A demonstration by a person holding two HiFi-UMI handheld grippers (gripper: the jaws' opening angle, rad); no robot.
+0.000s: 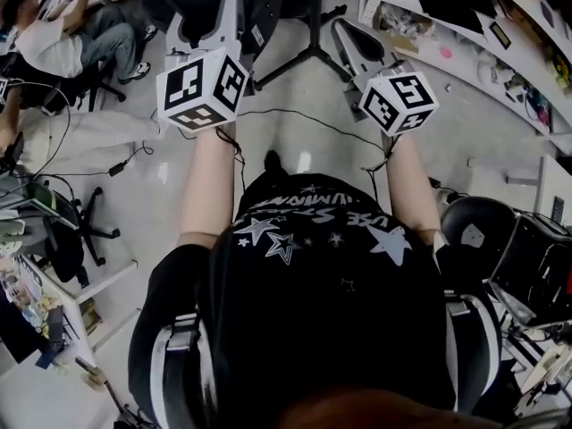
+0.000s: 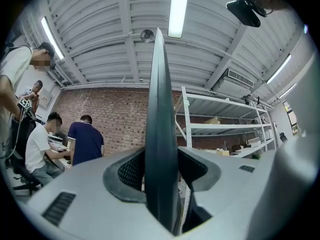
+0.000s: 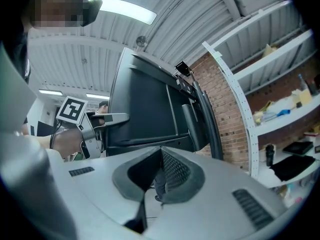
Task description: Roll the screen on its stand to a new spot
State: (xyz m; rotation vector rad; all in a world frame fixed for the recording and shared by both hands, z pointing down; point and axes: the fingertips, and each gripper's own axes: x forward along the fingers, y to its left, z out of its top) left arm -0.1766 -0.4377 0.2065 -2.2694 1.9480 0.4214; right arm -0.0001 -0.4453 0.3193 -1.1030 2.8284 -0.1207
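The screen (image 3: 150, 104) is a big dark panel on a stand; the right gripper view shows its back. In the head view its stand's black legs (image 1: 308, 52) spread on the floor ahead of me. My left gripper (image 2: 161, 154) is shut on the screen's edge (image 2: 160, 109), which rises edge-on between its jaws. The same gripper (image 3: 95, 129) shows clamped on the panel's far side. My right gripper (image 3: 160, 151) points at the panel's back from the near side, fingertips together. A thin dark strip sits low in its gap; what it is, I cannot tell.
People sit at desks at the upper left (image 1: 63, 43), and an office chair (image 1: 76, 231) stands at my left. White shelving (image 1: 465, 34) lines the right side. A cable (image 1: 295, 119) crosses the floor ahead, and a black case (image 1: 483, 231) stands at my right.
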